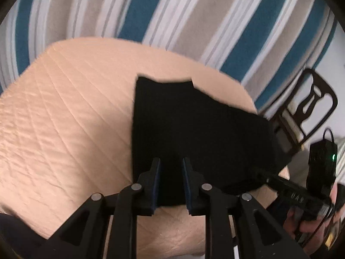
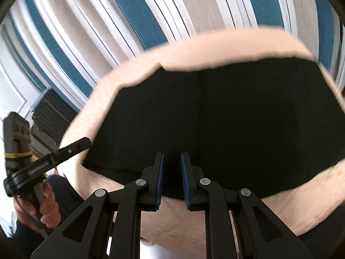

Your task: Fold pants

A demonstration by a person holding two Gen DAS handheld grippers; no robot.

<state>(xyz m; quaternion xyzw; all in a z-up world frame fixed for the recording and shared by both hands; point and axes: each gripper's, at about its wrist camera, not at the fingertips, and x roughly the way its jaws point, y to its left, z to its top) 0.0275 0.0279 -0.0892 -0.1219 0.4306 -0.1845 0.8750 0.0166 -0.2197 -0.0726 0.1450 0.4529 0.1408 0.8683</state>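
Observation:
The black pants [image 1: 194, 129] lie folded into a compact block on the peach quilted pad [image 1: 64, 118]. My left gripper [image 1: 171, 166] is open over the near left part of the pants, nothing between its pads. In the right wrist view the pants [image 2: 215, 118] fill the middle. My right gripper [image 2: 172, 161] is open over their near edge, holding nothing. The right gripper also shows at the lower right of the left wrist view [image 1: 265, 176]. The left gripper shows at the left of the right wrist view [image 2: 86, 141], by the pants' left edge.
The pad [image 2: 215, 49] lies on a blue, beige and white striped cover [image 1: 194, 10]. A dark wooden chair [image 1: 310, 108] stands at the right of the left wrist view. A dark radiator-like object [image 2: 49, 116] stands at the left of the right wrist view.

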